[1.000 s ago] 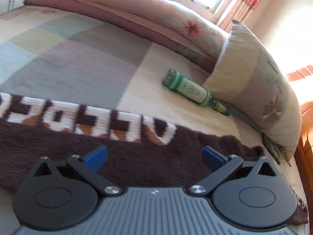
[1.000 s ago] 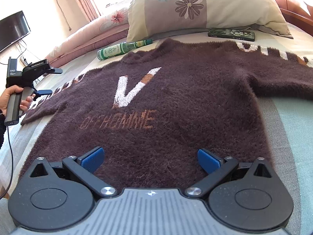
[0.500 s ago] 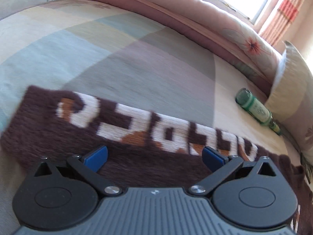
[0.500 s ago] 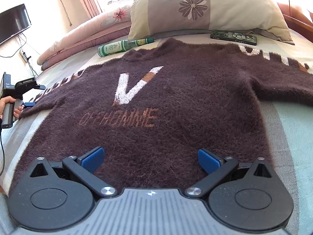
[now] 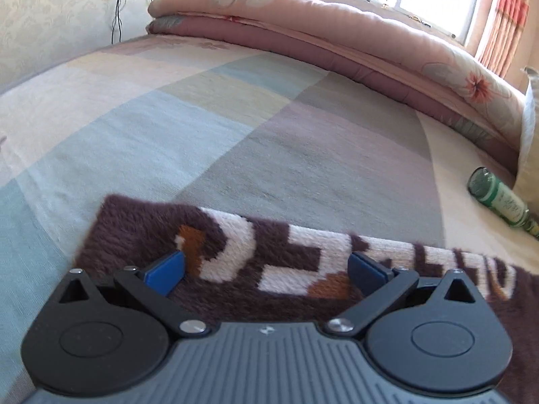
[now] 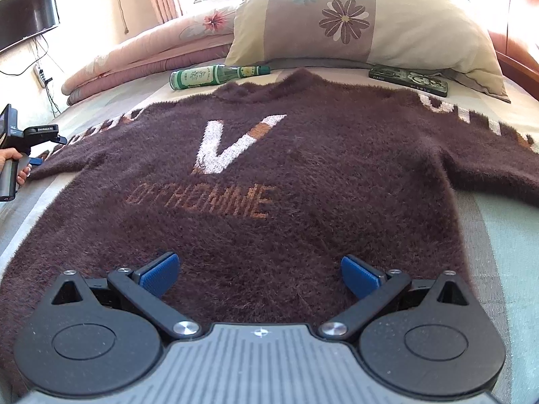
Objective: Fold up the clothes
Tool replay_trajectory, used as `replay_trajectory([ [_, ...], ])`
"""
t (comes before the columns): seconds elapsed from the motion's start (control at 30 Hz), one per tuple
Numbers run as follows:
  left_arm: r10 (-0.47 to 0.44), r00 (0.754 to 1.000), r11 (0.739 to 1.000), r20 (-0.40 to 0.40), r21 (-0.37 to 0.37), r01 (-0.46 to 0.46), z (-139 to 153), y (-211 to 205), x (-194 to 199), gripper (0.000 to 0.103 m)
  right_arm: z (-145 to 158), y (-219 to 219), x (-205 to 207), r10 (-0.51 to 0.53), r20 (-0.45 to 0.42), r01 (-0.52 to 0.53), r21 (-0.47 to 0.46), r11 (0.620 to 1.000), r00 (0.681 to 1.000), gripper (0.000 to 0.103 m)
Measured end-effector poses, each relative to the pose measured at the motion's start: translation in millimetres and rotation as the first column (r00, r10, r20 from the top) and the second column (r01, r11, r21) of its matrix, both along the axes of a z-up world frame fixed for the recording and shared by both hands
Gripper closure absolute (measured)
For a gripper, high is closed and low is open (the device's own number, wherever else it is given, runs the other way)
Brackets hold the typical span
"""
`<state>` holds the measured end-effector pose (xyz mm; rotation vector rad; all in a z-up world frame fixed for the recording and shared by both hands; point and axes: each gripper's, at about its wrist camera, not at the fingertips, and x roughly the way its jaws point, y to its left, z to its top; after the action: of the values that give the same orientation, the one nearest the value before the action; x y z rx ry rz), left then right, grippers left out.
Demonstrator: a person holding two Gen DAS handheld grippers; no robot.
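Both tools gape wide; sweater point(image 6: 303, 175) lies flat, collar toward pillow point(image 6: 387, 27).

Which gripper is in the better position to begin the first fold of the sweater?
Probably left. The left gripper is open over the sleeve near its cuff, ready to fold it inward. The right gripper, also open, hovers over the sweater near the hem.

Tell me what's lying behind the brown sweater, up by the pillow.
Behind the sweater collar lie a green bottle on its side and a dark phone-like case, both before the pillow. The case's far edge runs under the pillow.
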<state>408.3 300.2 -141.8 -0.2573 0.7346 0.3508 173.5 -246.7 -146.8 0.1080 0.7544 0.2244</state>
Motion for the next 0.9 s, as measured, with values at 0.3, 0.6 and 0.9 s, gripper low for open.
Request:
replay_trajectory([
  [0.3,-0.045,0.998,0.996,0.05,-0.077,0.048,24,-10,-22,0.001,0,0,-1,0.004,0.004,-0.004,-0.001,1.0,1.0,0.0],
  [0.6,-0.37,0.928,0.926,-0.039,0.068,0.372,1,-100,-52,0.0,0,-3,-1,0.011,0.003,-0.011,0.013,1.0,1.0,0.0],
  [0.9,-0.321,0.947,0.945,-0.023,0.061,0.322,45,-122,-56,0.001,1,-7,-1,0.016,0.0,-0.016,0.038,0.999,1.0,0.0],
])
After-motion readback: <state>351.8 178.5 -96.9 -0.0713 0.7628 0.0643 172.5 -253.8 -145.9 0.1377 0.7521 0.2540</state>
